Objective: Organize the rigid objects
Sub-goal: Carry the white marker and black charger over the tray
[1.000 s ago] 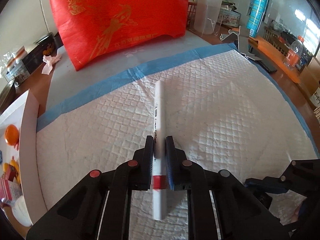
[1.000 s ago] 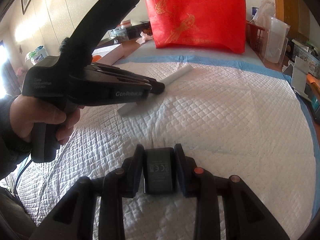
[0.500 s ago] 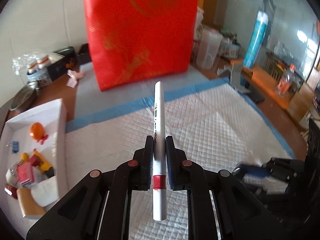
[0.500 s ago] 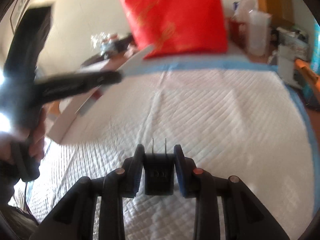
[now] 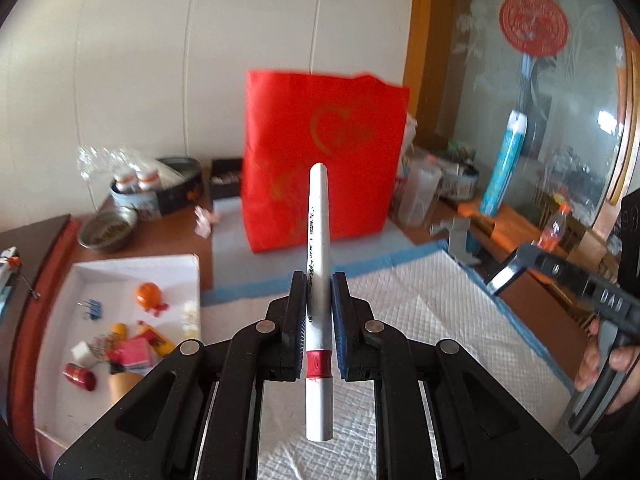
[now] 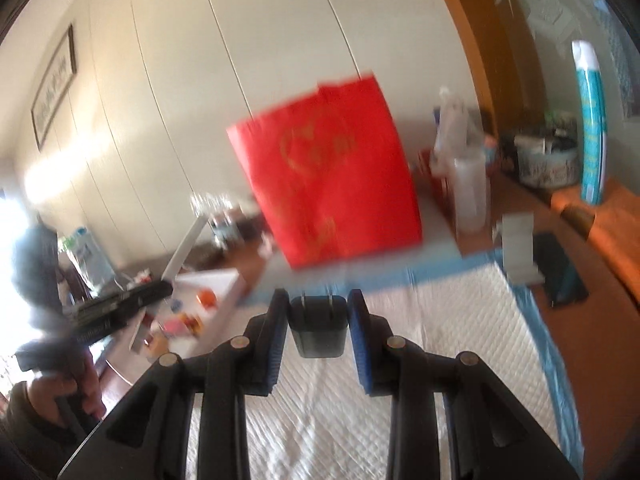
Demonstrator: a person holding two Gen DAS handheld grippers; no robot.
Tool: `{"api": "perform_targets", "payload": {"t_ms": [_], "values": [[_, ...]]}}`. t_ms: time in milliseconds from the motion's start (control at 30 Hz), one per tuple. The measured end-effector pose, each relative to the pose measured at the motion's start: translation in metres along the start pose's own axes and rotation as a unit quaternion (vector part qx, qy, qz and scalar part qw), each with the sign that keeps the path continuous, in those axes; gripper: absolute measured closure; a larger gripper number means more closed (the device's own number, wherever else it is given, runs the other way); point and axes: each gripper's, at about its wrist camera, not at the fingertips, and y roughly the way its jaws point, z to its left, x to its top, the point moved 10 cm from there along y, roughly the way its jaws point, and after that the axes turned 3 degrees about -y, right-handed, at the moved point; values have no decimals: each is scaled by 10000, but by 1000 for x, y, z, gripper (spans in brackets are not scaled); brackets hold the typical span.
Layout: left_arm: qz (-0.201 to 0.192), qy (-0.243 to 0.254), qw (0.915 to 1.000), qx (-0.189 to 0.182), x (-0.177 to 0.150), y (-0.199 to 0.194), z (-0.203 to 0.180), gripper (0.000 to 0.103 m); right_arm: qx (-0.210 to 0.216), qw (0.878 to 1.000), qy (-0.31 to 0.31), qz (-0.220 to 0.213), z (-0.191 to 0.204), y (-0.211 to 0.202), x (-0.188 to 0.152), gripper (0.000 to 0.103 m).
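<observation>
the left gripper (image 5: 319, 312) pinches a marker (image 5: 318, 280) near its red band, above the pad (image 5: 432, 320); the right gripper (image 6: 318, 320) clamps a plug (image 6: 318, 330) by its flat sides. both look light, stiff and slick. the box (image 5: 176, 264) waits left.

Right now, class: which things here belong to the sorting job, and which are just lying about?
Part of the job:
white marker pen with red band
black two-pin plug adapter
white cardboard tray of small items

Lying about:
red fabric bag
blue spray can
clear plastic jug
</observation>
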Motion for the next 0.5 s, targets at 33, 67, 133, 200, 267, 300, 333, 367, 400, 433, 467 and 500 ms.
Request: {"api": "perform_targets", "payload": {"t_ms": [33,67,133,200,267,300,333,367,400,433,467,500], "values": [[-55,-1,10000,42,2,-6,3,91,35,9999,-17,-105,4,-4,8,74],[-128,-9,9999,85,5,-13,7,91,61,9998,-37,-171,5,-5,15,74],[-303,-18,9993,202,12,-29,14,91,125,9992,-72,-375,13,-13,30,74],[-457,-20,9983,361,18,-44,23,91,197,9984,-83,-521,20,-17,40,73],[-583,-77,9970,503,23,-57,36,91,276,9974,-108,-655,28,-20,49,73],[-629,-119,9964,563,24,-63,43,91,335,9966,-137,-735,34,-22,56,73],[-679,-167,9955,639,25,-70,51,91,364,9963,-156,-769,38,-22,58,73],[-710,-208,9947,716,25,-74,58,91,415,9957,-189,-811,43,-22,62,74],[-732,-248,9939,781,25,-78,65,91,469,9950,-226,-848,50,-22,65,73],[-759,-307,9930,856,23,-84,74,91,511,9946,-255,-867,55,-21,65,73],[-777,-361,9920,928,23,-89,83,91,565,9942,-287,-874,61,-20,66,73],[-792,-408,9911,993,22,-93,90,91,624,9937,-317,-873,67,-17,67,73]]}}
